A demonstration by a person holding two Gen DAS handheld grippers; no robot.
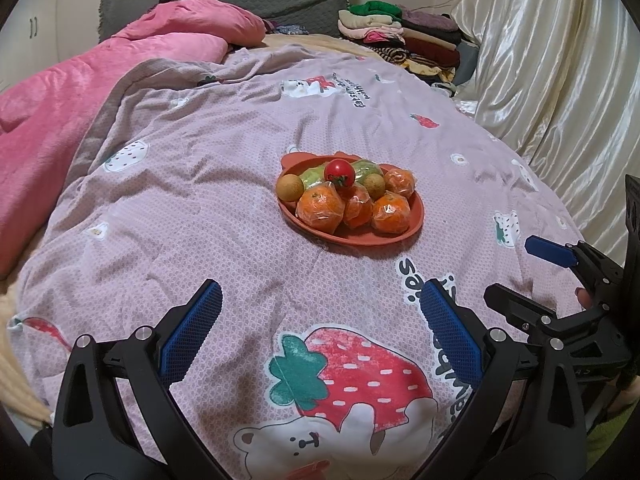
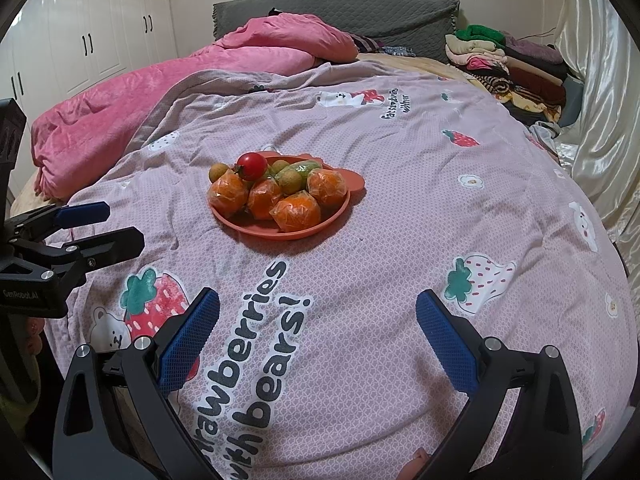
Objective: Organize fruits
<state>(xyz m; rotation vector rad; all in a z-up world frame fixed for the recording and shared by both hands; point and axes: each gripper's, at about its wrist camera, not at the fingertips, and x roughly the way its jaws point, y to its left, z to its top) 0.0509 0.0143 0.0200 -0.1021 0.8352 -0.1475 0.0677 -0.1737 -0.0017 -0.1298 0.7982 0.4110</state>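
A bed is being shown from two gripper cameras, covered by a pale purple quilt (image 1: 224, 184) printed with strawberries and bears. Near the middle of the left wrist view, an orange-red plate (image 1: 404, 232) is being rested on the quilt. Fruit is being piled on it: four oranges wrapped in clear plastic (image 1: 320, 205), a red tomato (image 1: 339, 173) being balanced on top, small round brownish-green fruits (image 1: 290, 187), and a green wrapped item (image 1: 366, 168) at the back.

At the bottom of that view, the left gripper (image 1: 320, 336) is being held wide apart and empty above the quilt, well short of the plate. The right gripper (image 1: 516, 276) is being seen at the right edge, its jaws parted with nothing between them.

In the right wrist view the plate (image 2: 256, 227) is lying upper centre, and the right gripper (image 2: 318, 340) is being held wide and empty at the bottom.

A pink blanket (image 1: 80, 92) is being bunched at the upper left, folded clothes (image 1: 400, 40) stacked at the upper right, and cream curtains (image 1: 560, 60) hung along the right.
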